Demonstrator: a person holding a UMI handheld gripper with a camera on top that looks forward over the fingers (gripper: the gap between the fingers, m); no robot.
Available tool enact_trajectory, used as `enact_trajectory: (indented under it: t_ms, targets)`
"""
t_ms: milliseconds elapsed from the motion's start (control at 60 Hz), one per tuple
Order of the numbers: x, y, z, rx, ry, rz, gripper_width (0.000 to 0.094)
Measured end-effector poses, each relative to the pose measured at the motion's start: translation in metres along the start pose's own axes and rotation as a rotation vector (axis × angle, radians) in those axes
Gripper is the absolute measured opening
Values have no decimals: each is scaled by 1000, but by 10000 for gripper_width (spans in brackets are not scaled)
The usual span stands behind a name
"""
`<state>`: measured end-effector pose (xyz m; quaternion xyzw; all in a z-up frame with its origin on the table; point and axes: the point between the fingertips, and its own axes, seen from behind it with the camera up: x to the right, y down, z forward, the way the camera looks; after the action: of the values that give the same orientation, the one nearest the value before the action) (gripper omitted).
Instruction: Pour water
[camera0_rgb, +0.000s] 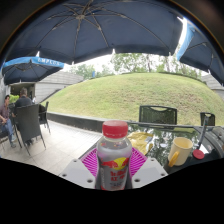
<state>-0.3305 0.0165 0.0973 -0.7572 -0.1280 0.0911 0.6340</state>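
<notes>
A dark umbrella (95, 28) spreads overhead at 12 o'clock, with a blue one (30, 66) at 9 o'clock. Below them a grassy mound (125, 95) fills the middle distance. Dark chairs (30, 122) stand at 8 o'clock, where a person (8, 118) sits; another chair (157, 115) stands at 3 o'clock. The surface (160, 135) at 4 o'clock carries a glass (180, 150) with yellowish contents. At 6 o'clock the bottle (114, 155), red-capped with a red and yellow label, stands upright between the fingers (114, 166), whose pink pads (91, 160) sit close at both sides; whether they press on it I cannot tell.
</notes>
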Motion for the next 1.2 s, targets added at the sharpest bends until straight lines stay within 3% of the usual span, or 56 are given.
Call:
enact_trajectory:
  t_ms: [217, 383, 533, 800, 1000, 1100, 1200]
  targets:
    - [10, -24, 14, 18, -88, 252, 349]
    - [70, -57, 30, 56, -166, 861, 351]
    - [131, -82, 37, 159, -233, 1366, 358]
    - [179, -66, 43, 106, -294, 1958, 369]
    - [182, -62, 47, 87, -306, 2043, 370]
    - [158, -76, 41, 33, -358, 1859, 369]
    - [173, -121, 24, 140, -315, 1403, 373]
